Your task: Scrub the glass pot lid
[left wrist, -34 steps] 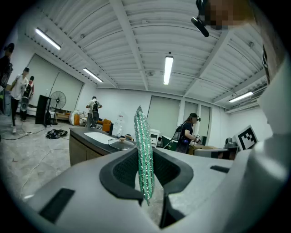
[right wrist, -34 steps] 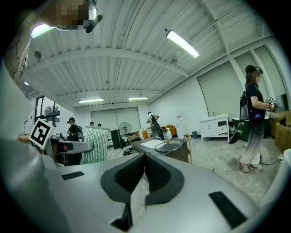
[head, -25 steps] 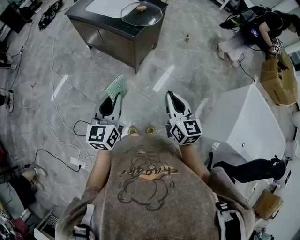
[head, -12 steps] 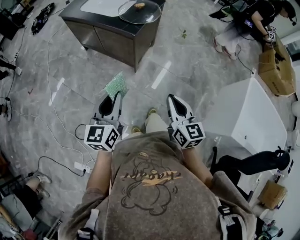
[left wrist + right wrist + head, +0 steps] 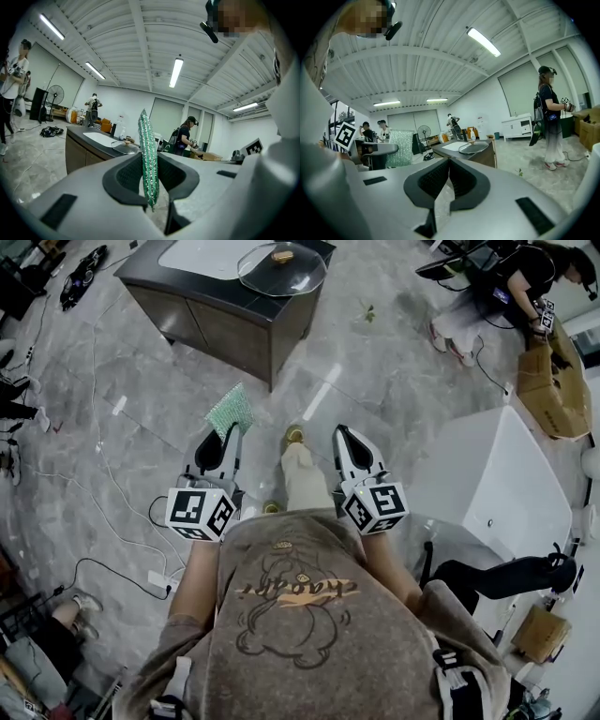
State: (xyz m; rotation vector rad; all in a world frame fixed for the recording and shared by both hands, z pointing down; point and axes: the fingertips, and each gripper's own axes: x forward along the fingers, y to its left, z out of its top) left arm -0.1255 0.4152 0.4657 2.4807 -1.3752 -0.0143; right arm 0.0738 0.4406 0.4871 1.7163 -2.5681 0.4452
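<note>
Glass pot lid [image 5: 281, 268] looks stiff, slippery, breakable; its knob [image 5: 280, 255] suits the closed, empty right tongs [image 5: 352, 448], while the left tongs [image 5: 223, 448] clamp the soft scrub pad [image 5: 231, 411].

The floor [image 5: 375, 362] is glossy grey stone-look tile. Cables [image 5: 112, 486] trail over it at the left, with a power strip [image 5: 160, 578] near them. A dark cabinet [image 5: 225, 324] stands ahead, a pale sink [image 5: 202, 252] set in its top. A white unit [image 5: 506, 484] stands at the right, with cardboard boxes [image 5: 555, 399] beyond it. Overhead, a white ribbed ceiling [image 5: 117, 37] carries lit tube lamps [image 5: 176, 71]. The walls [image 5: 126, 101] are white, with tall pale panels [image 5: 164, 117] that may be windows or doors. A fan [image 5: 54, 95] stands by the far wall, and a low white sideboard [image 5: 518, 125] by another.
</note>
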